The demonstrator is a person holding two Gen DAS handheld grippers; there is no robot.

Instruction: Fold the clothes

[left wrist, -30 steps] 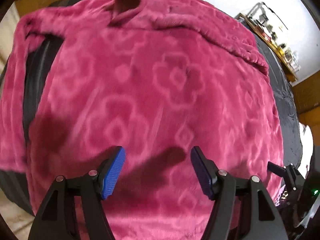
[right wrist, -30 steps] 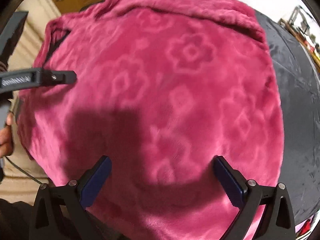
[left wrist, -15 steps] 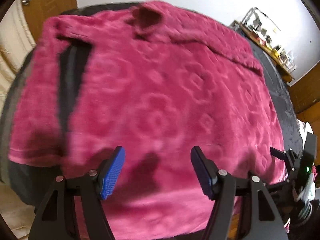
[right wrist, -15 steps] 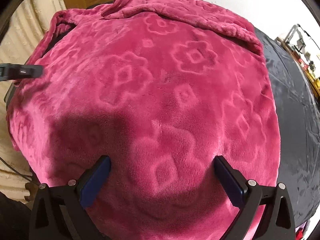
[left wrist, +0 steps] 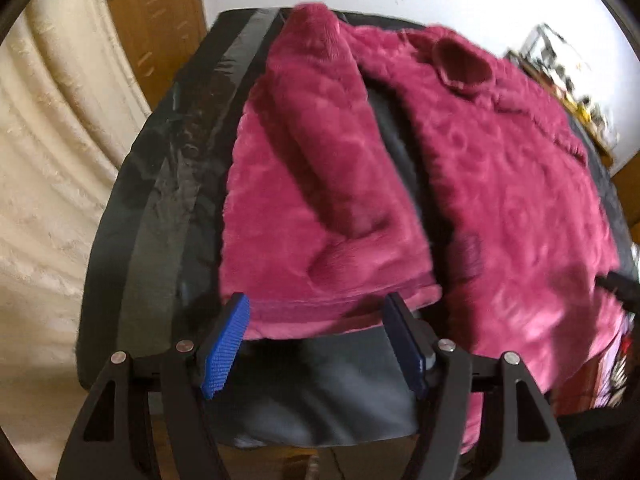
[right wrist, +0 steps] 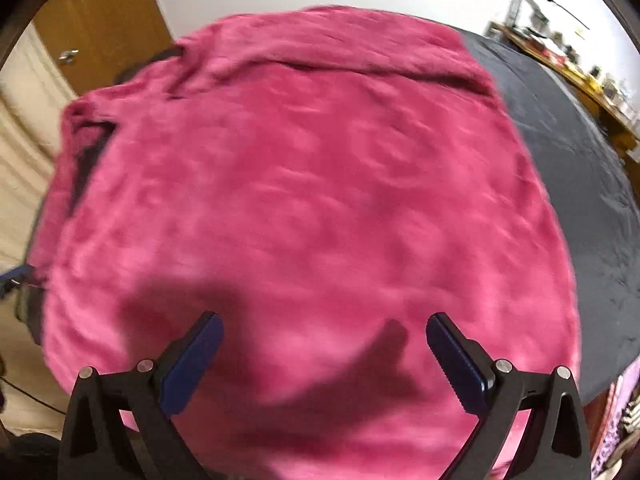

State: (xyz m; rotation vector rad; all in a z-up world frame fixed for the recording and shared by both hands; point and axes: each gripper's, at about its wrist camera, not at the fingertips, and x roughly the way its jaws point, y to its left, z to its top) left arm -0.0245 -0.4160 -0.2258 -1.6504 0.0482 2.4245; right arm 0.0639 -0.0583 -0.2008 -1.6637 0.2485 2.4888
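Note:
A fuzzy magenta garment (left wrist: 500, 184) with a flower pattern lies spread on a black table (left wrist: 168, 208). Its left sleeve (left wrist: 320, 184) lies folded lengthwise, with the cuff edge near the table's front. My left gripper (left wrist: 320, 340) is open and empty, its blue pads (left wrist: 224, 344) on either side of the sleeve cuff, just above it. In the right wrist view the garment's body (right wrist: 304, 200) fills the frame, blurred. My right gripper (right wrist: 324, 356) is open and empty, hovering over the garment's near hem.
A wooden door (left wrist: 156, 20) and cream curtain (left wrist: 48, 168) stand to the left. A cluttered shelf (right wrist: 576, 64) runs along the far right wall. Bare black table (right wrist: 580, 168) shows right of the garment. The other gripper's tip (left wrist: 616, 284) shows at the right edge.
My left gripper has swung left and back from over the garment's body to the left sleeve cuff at the table edge. My right gripper has pulled back slightly over the hem.

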